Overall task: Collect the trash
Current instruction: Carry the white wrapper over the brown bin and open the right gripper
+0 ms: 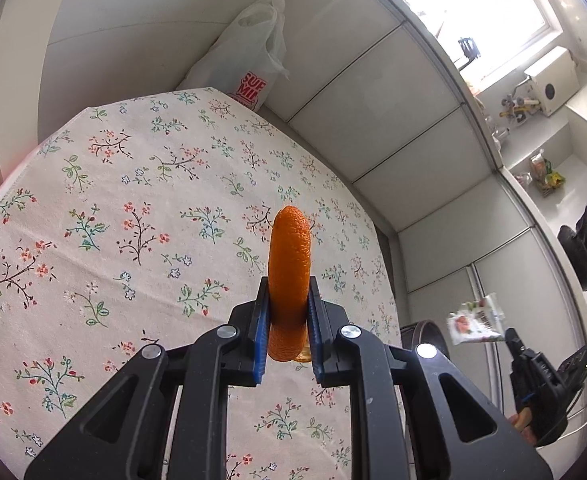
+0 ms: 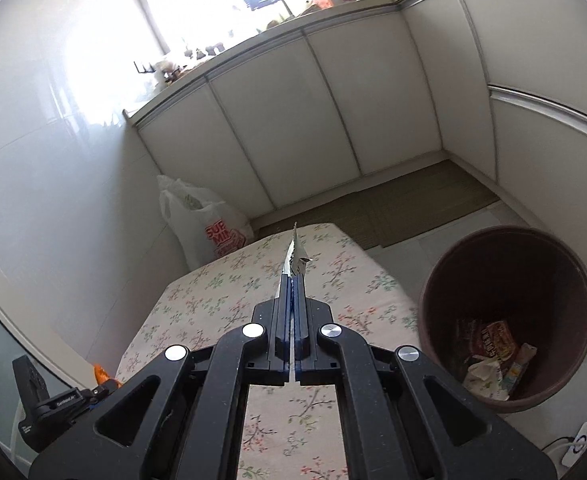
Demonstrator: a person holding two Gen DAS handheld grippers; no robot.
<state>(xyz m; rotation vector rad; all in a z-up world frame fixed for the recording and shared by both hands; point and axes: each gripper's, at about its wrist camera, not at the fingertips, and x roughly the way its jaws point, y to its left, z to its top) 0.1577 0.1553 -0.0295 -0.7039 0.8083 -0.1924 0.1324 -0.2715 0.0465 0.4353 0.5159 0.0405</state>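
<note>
My left gripper (image 1: 289,282) is shut on a curled piece of orange peel (image 1: 289,252), held upright above the floral tablecloth (image 1: 133,208). My right gripper (image 2: 292,278) is shut on a thin printed wrapper (image 2: 295,256) that sticks up edge-on between its blue pads. In the left wrist view the same wrapper (image 1: 476,320) hangs blurred off the table's right side, with the right gripper (image 1: 513,338) below it. The brown trash bin (image 2: 505,248) stands on the floor right of the table, with several wrappers (image 2: 493,344) inside. The orange peel (image 2: 102,374) shows small at lower left.
A white plastic bag (image 1: 249,64) with red print leans in the corner behind the table (image 2: 221,276). White cabinet doors (image 2: 277,128) line the back and right under a cluttered counter. A mat (image 2: 413,200) lies on the floor. A white plug (image 2: 579,442) sits near the bin.
</note>
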